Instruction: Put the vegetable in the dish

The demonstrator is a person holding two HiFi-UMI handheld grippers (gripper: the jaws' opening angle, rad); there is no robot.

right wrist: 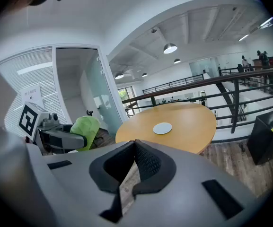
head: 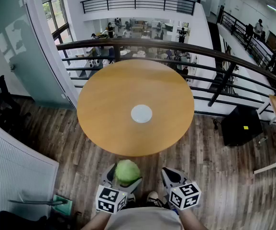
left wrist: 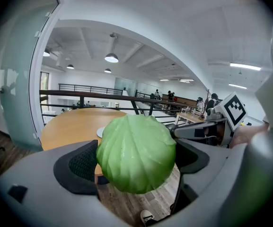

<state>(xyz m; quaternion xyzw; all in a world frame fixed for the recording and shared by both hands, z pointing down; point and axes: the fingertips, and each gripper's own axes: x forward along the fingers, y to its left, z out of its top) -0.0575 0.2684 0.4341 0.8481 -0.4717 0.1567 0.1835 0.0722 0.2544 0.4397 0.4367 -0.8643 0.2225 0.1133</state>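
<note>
Cabbage (left wrist: pixel 136 152) gripped just short of the table (head: pixel 104 95)

One cabbage, one white dish (head: pixel 141 113), one round table, two grippers. The left gripper (head: pixel 126 176) has its jaws spread wide, both pads pinching the cabbage over the floor beside the table's near edge. The right gripper (right wrist: pixel 135 148) is empty, jaw tips pressed together. The dish sits mid-table.

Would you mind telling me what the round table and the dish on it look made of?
The round table: wood or wood-look laminate, judging by its even honey-brown, low-sheen top. The dish: pale, smooth, perhaps ceramic or plastic; too small to tell.
</note>
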